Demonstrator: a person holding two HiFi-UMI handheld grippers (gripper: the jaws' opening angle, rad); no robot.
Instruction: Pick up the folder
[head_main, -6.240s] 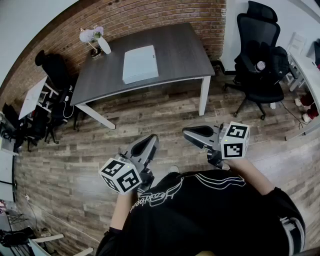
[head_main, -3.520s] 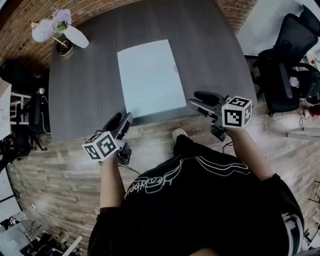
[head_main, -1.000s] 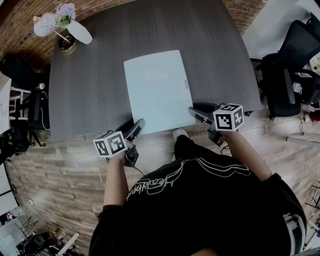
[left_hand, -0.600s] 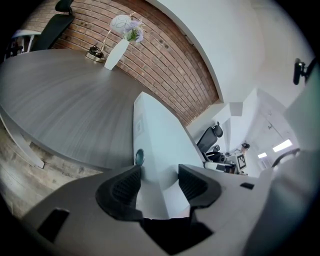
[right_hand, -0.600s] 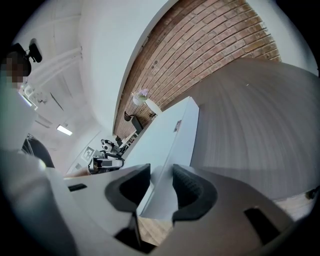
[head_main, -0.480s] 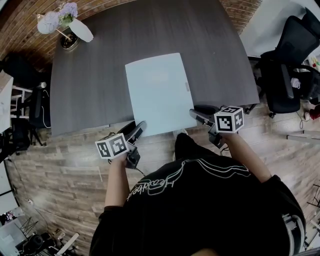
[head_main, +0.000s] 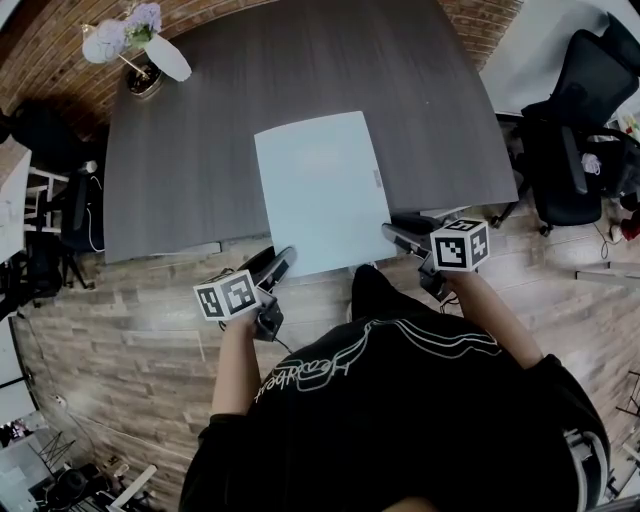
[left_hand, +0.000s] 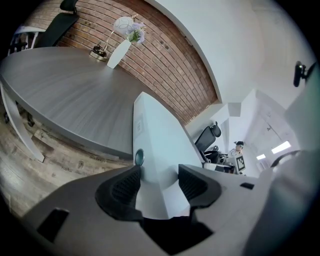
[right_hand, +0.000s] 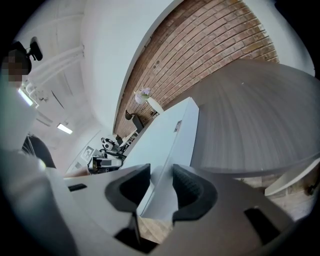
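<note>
The pale blue-white folder (head_main: 320, 190) lies flat on the dark grey table (head_main: 190, 170), its near end hanging out over the table's front edge. My left gripper (head_main: 283, 260) is shut on the folder's near left corner, at the thick spine. In the left gripper view the spine (left_hand: 152, 145) with its round finger hole fills the gap of that gripper (left_hand: 159, 176). My right gripper (head_main: 393, 233) is shut on the near right corner. In the right gripper view the thinner edge of the folder (right_hand: 167, 132) sits between the ribbed pads of that gripper (right_hand: 161, 181).
A white vase with pale flowers (head_main: 160, 55) stands at the table's far left corner, also in the left gripper view (left_hand: 119, 50). Black office chairs (head_main: 575, 140) stand to the right. Wooden floor (head_main: 120, 330) lies under the grippers. A brick wall (left_hand: 165, 65) runs behind the table.
Both grippers have drawn back toward the person and the folder has slid with them, so it overhangs the table's front edge further than a second ago.
</note>
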